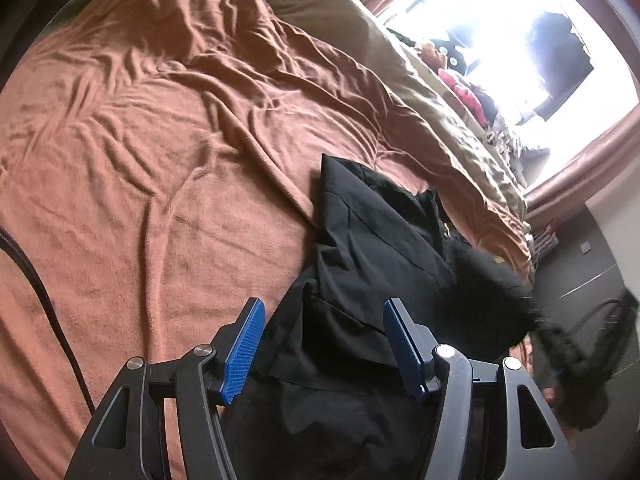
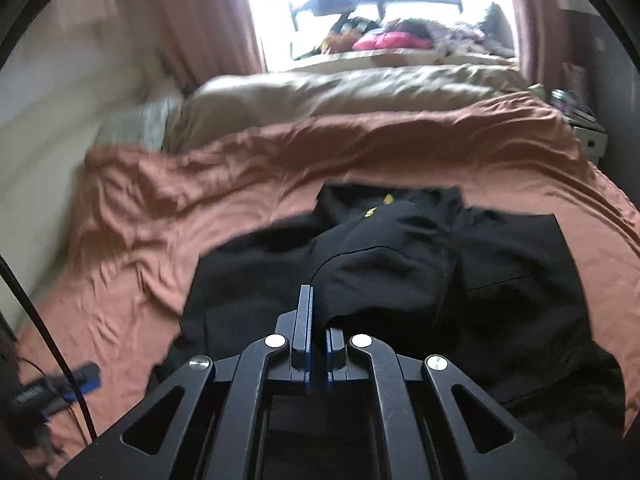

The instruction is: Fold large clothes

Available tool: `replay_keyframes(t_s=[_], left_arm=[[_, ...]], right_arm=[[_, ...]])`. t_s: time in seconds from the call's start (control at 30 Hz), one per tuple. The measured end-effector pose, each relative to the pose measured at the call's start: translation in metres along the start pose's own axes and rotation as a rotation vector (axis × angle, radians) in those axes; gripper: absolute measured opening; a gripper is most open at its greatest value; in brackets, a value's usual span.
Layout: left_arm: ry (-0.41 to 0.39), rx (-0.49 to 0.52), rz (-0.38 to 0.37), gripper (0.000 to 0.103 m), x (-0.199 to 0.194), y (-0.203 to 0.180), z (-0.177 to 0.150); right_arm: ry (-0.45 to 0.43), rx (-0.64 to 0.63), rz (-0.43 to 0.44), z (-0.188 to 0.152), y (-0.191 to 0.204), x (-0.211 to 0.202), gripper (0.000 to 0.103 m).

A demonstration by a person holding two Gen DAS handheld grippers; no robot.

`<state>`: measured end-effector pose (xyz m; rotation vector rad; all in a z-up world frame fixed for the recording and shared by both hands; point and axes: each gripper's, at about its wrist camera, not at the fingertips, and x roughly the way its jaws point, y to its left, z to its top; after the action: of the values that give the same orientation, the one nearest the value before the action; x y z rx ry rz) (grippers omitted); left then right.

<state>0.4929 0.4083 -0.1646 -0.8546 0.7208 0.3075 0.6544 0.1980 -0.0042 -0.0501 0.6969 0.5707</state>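
Bed cover [image 1: 160,160]: rust-orange, heavily creased, fills most of the left wrist view from 7 to 1 o'clock; in the right wrist view it spans the middle band.
Duvet [image 2: 340,88]: beige, bunched along the far edge of the cover, at 12 o'clock in the right wrist view, 2 o'clock in the left.
Window [image 2: 360,8]: blown-out bright, at 12 o'clock beyond the duvet, with a dusky pink curtain [image 2: 200,20] on each side.
Garment [image 2: 500,280]: black, lying on the cover, rumpled and partly doubled over itself; centre to 4 o'clock in the right wrist view, 5 o'clock in the left [image 1: 360,260]. Small yellow marks show near its far end.
Clothes pile [image 2: 392,40]: mixed, one red piece, on the sill-level surface under the window.
Left gripper [image 1: 324,344]: fingers spread wide, nothing between the blue pads [image 1: 244,352]; it hangs over the near part of the garment.
Right gripper [image 2: 318,312]: fingers pressed nearly together, pinching a raised fold of the garment that drapes over the right finger.
Cable [image 1: 48,304]: black, crossing the cover at 8 o'clock in the left wrist view.
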Motion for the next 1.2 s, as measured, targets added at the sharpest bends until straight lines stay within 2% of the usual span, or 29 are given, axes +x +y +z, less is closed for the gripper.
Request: replay_keyframes(t_s=[0.2, 0.27, 0.3, 0.33, 0.4, 0.53, 0.73, 0.87, 0.93, 1.0, 1.1, 1.2], left_arm=[[-0.005, -0.023, 0.005, 0.063, -0.002, 0.007, 0.004], [-0.005, -0.022, 0.006, 0.063, -0.003, 0.008, 0.004], [-0.005, -0.021, 0.006, 0.063, -0.003, 0.008, 0.004], [-0.004, -0.02, 0.006, 0.063, -0.002, 0.008, 0.005], [-0.002, -0.011, 0.006, 0.063, -0.002, 0.006, 0.005], [0.01, 0.022, -0.004, 0.063, 0.001, -0.005, 0.001], [0.018, 0.128, -0.005, 0.063, 0.009, -0.038, -0.011], [0.026, 0.209, 0.005, 0.063, 0.014, -0.065, -0.02], [0.021, 0.269, 0.016, 0.063, 0.015, -0.082, -0.026], [0.025, 0.322, 0.022, 0.063, 0.019, -0.096, -0.031], [0.048, 0.403, 0.033, 0.063, 0.029, -0.125, -0.04], [0.067, 0.475, 0.035, 0.063, 0.041, -0.158, -0.045]], right_arm=[[0.106, 0.015, 0.06, 0.011, 0.014, 0.032, 0.002], [0.134, 0.032, 0.095, 0.016, 0.015, 0.037, 0.01], [0.145, 0.049, 0.128, 0.014, 0.011, 0.034, 0.025], [0.149, 0.067, 0.157, 0.01, 0.006, 0.028, 0.054], [0.139, 0.111, 0.173, 0.008, -0.012, 0.015, 0.076], [0.128, 0.218, 0.207, -0.011, -0.059, -0.012, 0.076], [0.068, 0.366, 0.048, -0.061, -0.138, -0.052, 0.076], [0.043, 0.531, 0.058, -0.077, -0.191, -0.054, 0.076], [0.04, 0.598, 0.029, -0.081, -0.213, -0.052, 0.075], [0.028, 0.637, 0.029, -0.084, -0.226, -0.052, 0.075], [0.028, 0.653, -0.019, -0.086, -0.235, -0.048, 0.075], [0.032, 0.688, 0.003, -0.087, -0.24, -0.042, 0.075]])
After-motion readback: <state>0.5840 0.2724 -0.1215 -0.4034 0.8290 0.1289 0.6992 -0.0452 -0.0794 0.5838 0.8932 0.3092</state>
